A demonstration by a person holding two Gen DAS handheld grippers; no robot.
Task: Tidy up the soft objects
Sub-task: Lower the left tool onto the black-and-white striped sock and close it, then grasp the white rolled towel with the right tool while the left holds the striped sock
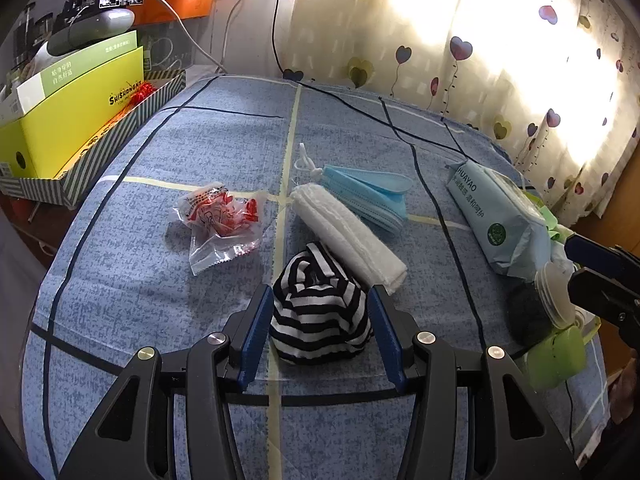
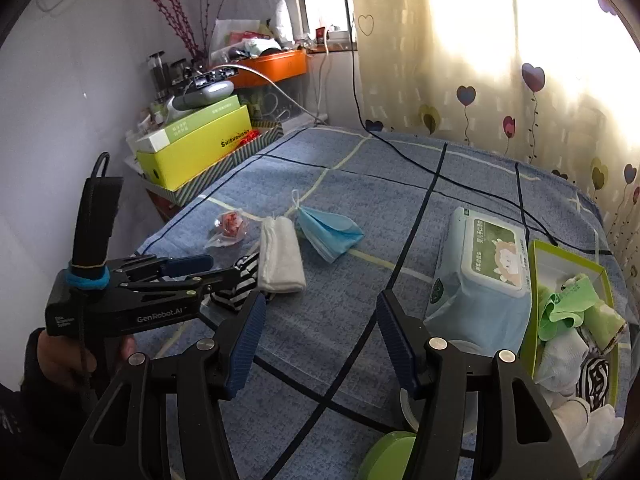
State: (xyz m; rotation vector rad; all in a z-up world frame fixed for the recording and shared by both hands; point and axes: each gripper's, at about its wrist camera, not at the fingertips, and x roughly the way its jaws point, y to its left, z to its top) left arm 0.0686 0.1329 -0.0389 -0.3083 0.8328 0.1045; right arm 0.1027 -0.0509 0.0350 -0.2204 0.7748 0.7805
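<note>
A balled black-and-white striped cloth (image 1: 320,308) lies on the blue checked bedspread (image 1: 180,320). My left gripper (image 1: 320,290) stands open around it, one blue pad close to each side; I cannot tell whether the pads touch it. The right wrist view shows the left gripper (image 2: 224,276) from the side, over the striped cloth (image 2: 244,276). Beyond lie a folded white towel (image 1: 348,232), blue face masks (image 1: 368,196) and a red-printed plastic packet (image 1: 220,220). My right gripper (image 2: 322,296) hangs open over bare bedspread with nothing between its fingers.
A pale blue wet-wipes pack (image 2: 484,276) lies at the right, beside a green box (image 2: 532,280) holding several cloths. A green lid (image 2: 388,456) is near the front. A yellow box (image 1: 72,120) sits on a striped tray at the left. A black cable (image 1: 360,112) crosses the bed.
</note>
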